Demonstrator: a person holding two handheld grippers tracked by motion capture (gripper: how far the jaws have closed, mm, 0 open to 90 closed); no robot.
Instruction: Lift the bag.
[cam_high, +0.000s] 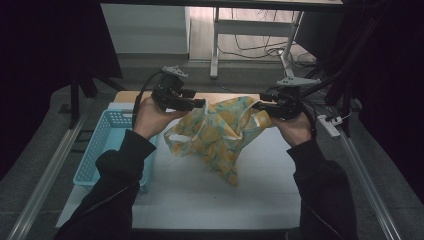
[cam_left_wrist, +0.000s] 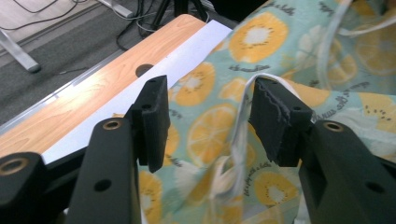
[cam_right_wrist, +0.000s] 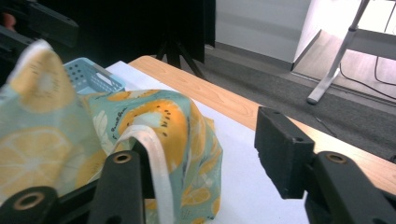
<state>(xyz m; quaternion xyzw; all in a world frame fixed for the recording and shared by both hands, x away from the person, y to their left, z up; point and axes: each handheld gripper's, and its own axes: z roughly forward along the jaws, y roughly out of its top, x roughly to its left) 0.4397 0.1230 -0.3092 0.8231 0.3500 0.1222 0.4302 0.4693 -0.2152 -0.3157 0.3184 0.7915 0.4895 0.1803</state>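
Note:
A mint-green cloth bag (cam_high: 220, 132) printed with orange citrus slices hangs crumpled between my two grippers, its lower end resting on the white mat. My left gripper (cam_high: 202, 103) is at its left top edge. In the left gripper view the jaws (cam_left_wrist: 212, 93) stand apart, and a white strap (cam_left_wrist: 238, 135) of the bag (cam_left_wrist: 280, 42) is draped against the right-hand jaw. My right gripper (cam_high: 256, 106) is at the bag's right top edge. In the right gripper view its jaws (cam_right_wrist: 208, 140) are also apart, with a white strap (cam_right_wrist: 154, 154) hooked over the left-hand jaw and the bag (cam_right_wrist: 154, 116) beyond.
A light blue plastic basket (cam_high: 107, 145) sits at the table's left edge, under my left forearm. The white mat (cam_high: 210, 195) covers the wooden tabletop (cam_left_wrist: 93, 93), which has a round hole (cam_left_wrist: 144, 70). A power strip (cam_high: 327, 125) lies off the right side.

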